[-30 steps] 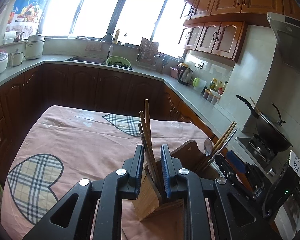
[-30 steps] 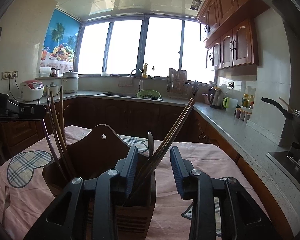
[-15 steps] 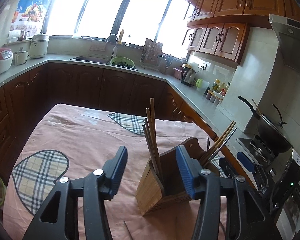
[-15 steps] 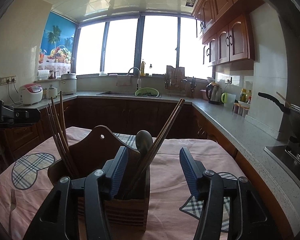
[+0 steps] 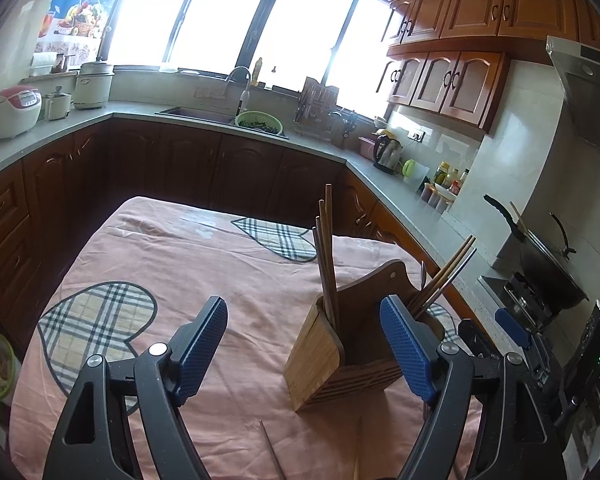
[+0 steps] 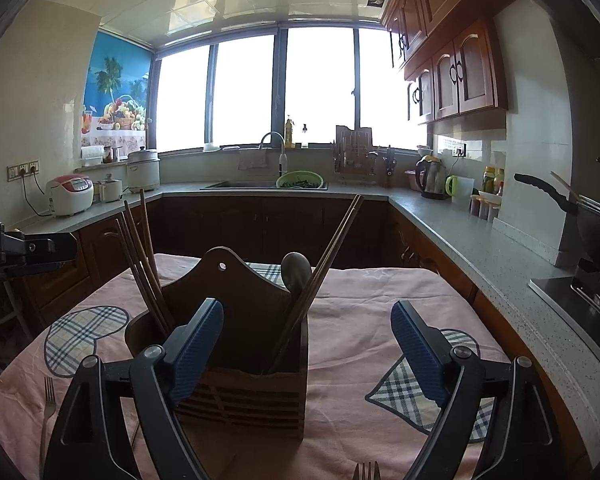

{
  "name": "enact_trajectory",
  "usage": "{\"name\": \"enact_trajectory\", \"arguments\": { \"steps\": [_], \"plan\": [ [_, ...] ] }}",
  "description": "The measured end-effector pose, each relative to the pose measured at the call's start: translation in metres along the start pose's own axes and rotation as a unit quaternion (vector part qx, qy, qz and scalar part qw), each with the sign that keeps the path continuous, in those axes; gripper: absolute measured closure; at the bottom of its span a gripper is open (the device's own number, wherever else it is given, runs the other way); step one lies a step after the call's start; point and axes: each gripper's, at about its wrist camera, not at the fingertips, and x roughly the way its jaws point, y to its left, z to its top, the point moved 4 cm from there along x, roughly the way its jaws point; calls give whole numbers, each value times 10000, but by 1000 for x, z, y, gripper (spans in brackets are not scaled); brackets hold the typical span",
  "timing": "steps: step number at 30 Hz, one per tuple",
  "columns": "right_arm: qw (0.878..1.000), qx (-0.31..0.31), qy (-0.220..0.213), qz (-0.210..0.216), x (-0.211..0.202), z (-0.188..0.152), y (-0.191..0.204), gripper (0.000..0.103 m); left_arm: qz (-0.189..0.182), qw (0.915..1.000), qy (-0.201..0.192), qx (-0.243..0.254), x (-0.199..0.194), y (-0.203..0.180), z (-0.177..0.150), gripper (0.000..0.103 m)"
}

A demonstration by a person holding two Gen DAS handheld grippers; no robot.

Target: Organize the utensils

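While the wooden holder [image 6: 236, 344] stands at centre frame, both grippers [image 5: 304, 344] [image 6: 307, 344] have just been opening, jaws wide, gripping nothing.

Blue ribbed pads are seen on black fingers on the left gripper [image 5: 303, 340], and the same blue on black on the right gripper [image 6: 308, 346]. At twelve o'clock of them, a brown slatted wooden holder [image 6: 240, 344] is shown, pale bamboo on its side face [image 5: 316, 356], filled with dark brown chopsticks [image 5: 326, 256]. A salmon-pink tablecloth [image 5: 204, 264] is spread beneath, patched with tartan hearts [image 5: 96, 320] in cream, grey and black. Silver-grey forks [image 6: 47, 408] are glimpsed at seven o'clock.
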Motion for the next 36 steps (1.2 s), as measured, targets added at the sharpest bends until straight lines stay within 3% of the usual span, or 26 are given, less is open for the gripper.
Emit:
{"name": "enact_trajectory", "arguments": {
  "steps": [8,15,24,36],
  "plan": [
    [9996,240,-2,137,-20,-1,-2,1,-7,9998,27,-184,-21,10,-7,11],
    [9971,667,177,307,-41,-12,-7,1,83,9996,7,-271,-50,18,-22,5],
    [9911,1198,243,532,-82,-27,-9,1,303,9995,4,95,-92,9,-57,1],
    [9911,1138,280,623,-124,-46,6,1,471,9985,-71,262,-133,11,-85,1]
  ]
}}
